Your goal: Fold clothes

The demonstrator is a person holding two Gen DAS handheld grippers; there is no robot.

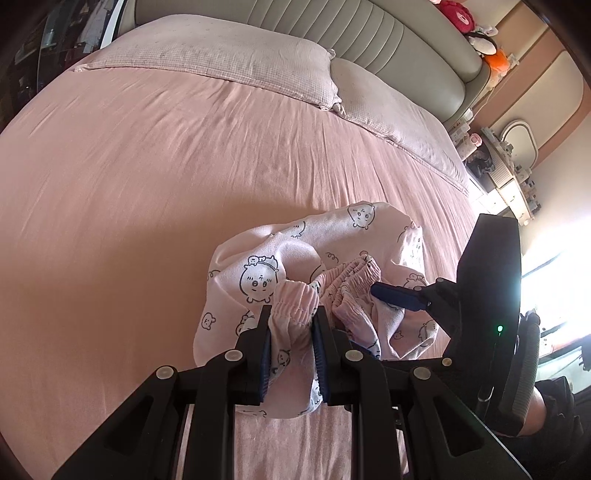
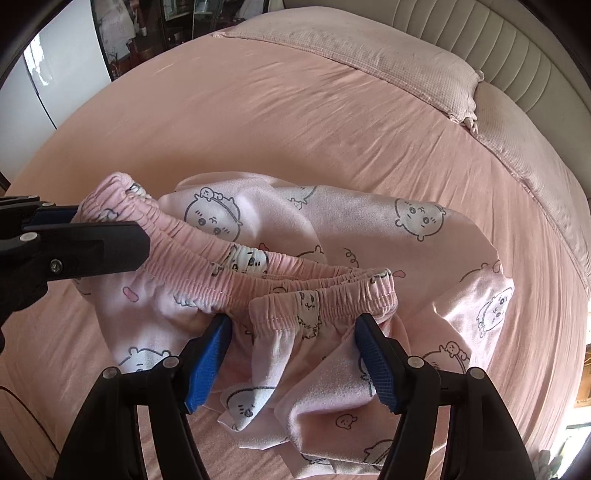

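Pyjama bottoms bunched on bed; soft, light, floppy. Left gripper pinched on elasticated waistband. Right gripper jaws wide, straddling waistband, no grip. Best hold: gathered waistband, thick and non-slip.

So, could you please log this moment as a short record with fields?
surface: pink bed sheet
garment: pink cartoon-print pyjama pants, crumpled on the bed
left gripper: shut on the elastic waistband
right gripper: open, jaws astride another stretch of the waistband, not yet gripping
background: two pillows at the headboard
fold status: not yet folded
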